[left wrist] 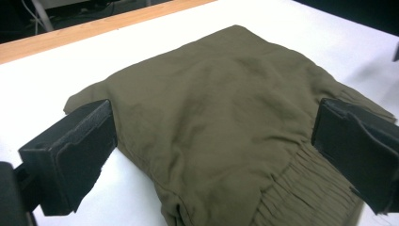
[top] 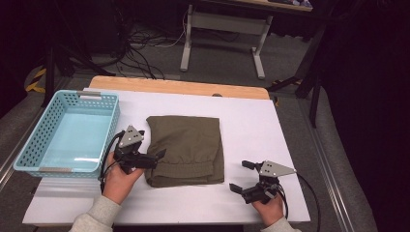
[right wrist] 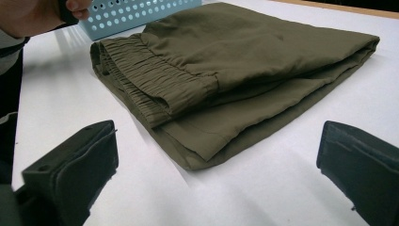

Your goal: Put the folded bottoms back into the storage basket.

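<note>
In the left gripper view the folded trousers [left wrist: 226,122] run off the bottom edge, waistband cut short; in the right gripper view the blue basket [right wrist: 141,14] is cropped by the top edge, as is the left hand [right wrist: 33,14]

A dim room: grey floor [top: 217,53] strewn with black cables [top: 140,53], a white-legged desk [top: 227,24] behind.

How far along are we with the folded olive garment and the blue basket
Done: the olive garment lies folded into a neat rectangle on the white table. In hand: the left gripper is open at its left edge, jaws straddling the cloth, not clamped; the right gripper is open, apart from it. Left: likely gripping it and moving it to the blue basket, which holds nothing.
</note>
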`<state>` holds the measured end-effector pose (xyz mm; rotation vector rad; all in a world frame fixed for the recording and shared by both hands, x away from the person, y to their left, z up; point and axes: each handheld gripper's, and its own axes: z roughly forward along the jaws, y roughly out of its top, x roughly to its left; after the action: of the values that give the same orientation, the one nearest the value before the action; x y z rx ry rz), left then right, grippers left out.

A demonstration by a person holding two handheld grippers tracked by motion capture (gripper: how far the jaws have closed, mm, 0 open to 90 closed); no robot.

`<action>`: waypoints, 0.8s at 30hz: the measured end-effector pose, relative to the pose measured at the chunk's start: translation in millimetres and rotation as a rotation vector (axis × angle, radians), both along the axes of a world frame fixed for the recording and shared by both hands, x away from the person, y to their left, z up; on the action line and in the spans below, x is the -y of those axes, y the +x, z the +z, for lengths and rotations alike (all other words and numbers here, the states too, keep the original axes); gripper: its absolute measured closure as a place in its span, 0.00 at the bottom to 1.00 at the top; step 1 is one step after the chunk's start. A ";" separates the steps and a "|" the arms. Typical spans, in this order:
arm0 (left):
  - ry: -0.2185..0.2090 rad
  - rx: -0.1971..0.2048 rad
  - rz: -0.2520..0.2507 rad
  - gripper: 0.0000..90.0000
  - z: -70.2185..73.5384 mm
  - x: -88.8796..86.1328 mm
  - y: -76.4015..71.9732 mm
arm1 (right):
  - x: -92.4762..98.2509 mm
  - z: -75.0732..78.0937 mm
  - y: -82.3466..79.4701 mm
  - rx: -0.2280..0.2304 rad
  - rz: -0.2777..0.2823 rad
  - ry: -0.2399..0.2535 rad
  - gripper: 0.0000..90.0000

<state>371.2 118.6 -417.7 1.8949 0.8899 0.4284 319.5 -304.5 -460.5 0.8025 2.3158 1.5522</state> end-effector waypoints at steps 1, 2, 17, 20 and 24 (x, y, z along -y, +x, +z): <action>0.005 -0.004 -0.003 0.01 0.6 1.4 1.8 | 0.0 0.0 -0.2 0.001 0.002 0.000 0.00; 0.015 -0.010 -0.004 0.01 1.9 4.6 5.3 | -0.4 -0.2 -0.2 0.000 0.003 0.000 0.00; 0.107 -0.063 0.083 0.00 -0.6 27.0 39.9 | -0.3 -0.1 -0.3 0.001 0.013 0.006 0.00; 0.105 -0.078 0.118 0.01 -3.0 31.1 46.5 | -0.1 -0.2 -0.1 0.001 0.015 0.008 0.00; 0.080 -0.108 0.136 0.01 -6.6 34.7 53.7 | 0.0 -0.4 -0.1 0.000 0.014 0.010 0.00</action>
<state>424.9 83.9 -424.2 1.9516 1.0924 0.4525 319.4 -304.6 -460.8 0.7898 2.3205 1.5706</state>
